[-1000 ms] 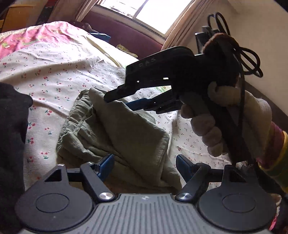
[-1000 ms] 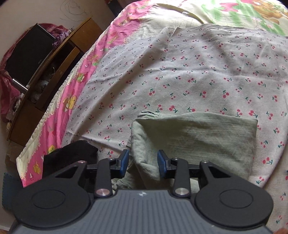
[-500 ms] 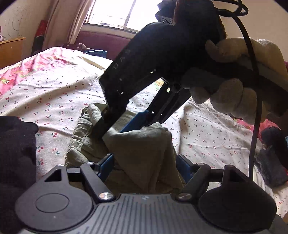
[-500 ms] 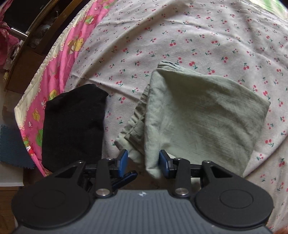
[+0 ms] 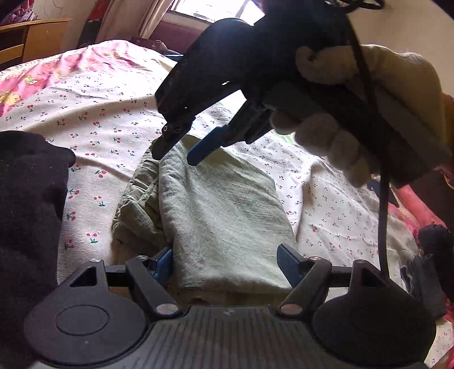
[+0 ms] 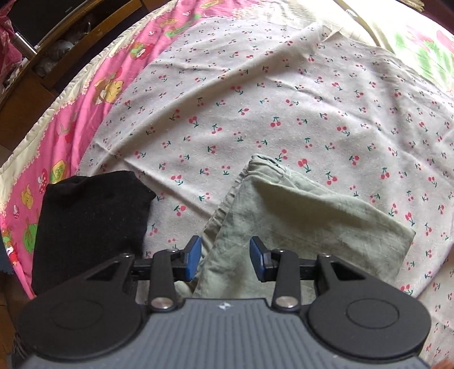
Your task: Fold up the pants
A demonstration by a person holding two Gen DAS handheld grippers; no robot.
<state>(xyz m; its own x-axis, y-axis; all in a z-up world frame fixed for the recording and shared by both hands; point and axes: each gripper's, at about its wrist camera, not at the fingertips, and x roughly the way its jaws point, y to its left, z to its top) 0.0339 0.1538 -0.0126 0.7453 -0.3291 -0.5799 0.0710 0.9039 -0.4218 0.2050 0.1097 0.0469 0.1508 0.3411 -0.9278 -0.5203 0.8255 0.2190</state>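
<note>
A: Status?

B: I see the folded pants [image 5: 227, 215] on the bed [image 5: 107, 113], directly ahead of my left gripper [image 5: 224, 262], whose jaws stand apart. Right gripper [image 6: 225, 255]: parted, empty, hovering above.

A: Hazard?

B: A descending finger may snag the top layer and undo the fold.

I am in a bedroom at home. In front of me is a bed [image 6: 283, 93] spread with a cherry-print sheet [image 6: 255, 113] over a pink cartoon quilt [image 6: 85, 108]. A curtained window [image 5: 210, 8] lets in daylight, and a wooden cabinet [image 6: 42, 65] stands alongside.
</note>
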